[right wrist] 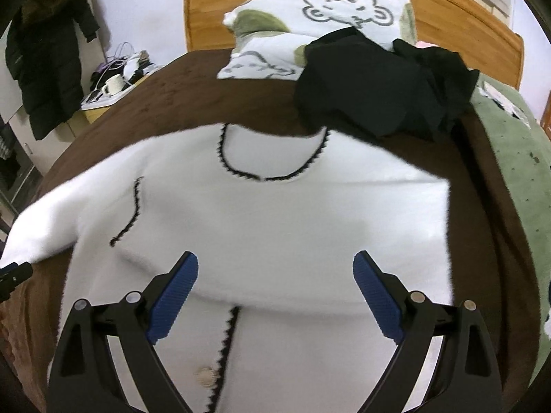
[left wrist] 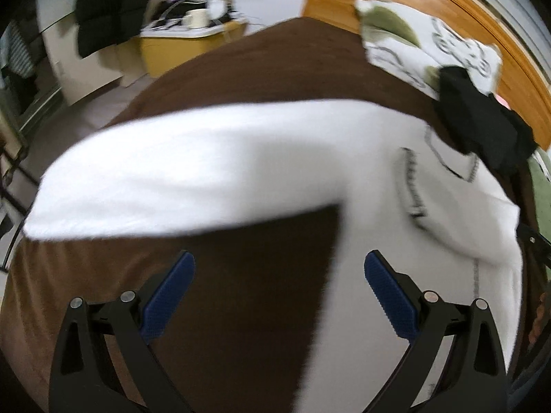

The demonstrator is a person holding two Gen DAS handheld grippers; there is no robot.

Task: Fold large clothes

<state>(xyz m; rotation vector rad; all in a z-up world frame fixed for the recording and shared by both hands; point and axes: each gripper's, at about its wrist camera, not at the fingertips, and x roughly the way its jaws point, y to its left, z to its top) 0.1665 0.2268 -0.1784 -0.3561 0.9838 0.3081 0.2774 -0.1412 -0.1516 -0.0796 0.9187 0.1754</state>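
Both grippers — left (left wrist: 279, 296), right (right wrist: 275, 296) — fingers spread wide, empty, above white cardigan (right wrist: 261, 227).

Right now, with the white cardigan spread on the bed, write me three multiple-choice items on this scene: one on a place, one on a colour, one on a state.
1. Where does the black garment lie?
A. beyond the cardigan's neckline, in front of the pillows
B. on the floor
C. on the bedside stand

2. What colour is the blanket under the cardigan?
A. green
B. brown
C. grey

3. How does the right gripper stand?
A. shut on a sleeve
B. shut on the collar
C. open, nothing between its pads

Answers: 1 A, the dark heap sits past the black-trimmed neckline, overlapping the printed pillows. 2 B, brown cloth shows all round the white knit. 3 C, the blue pads are wide apart above the cardigan front, gripping nothing.
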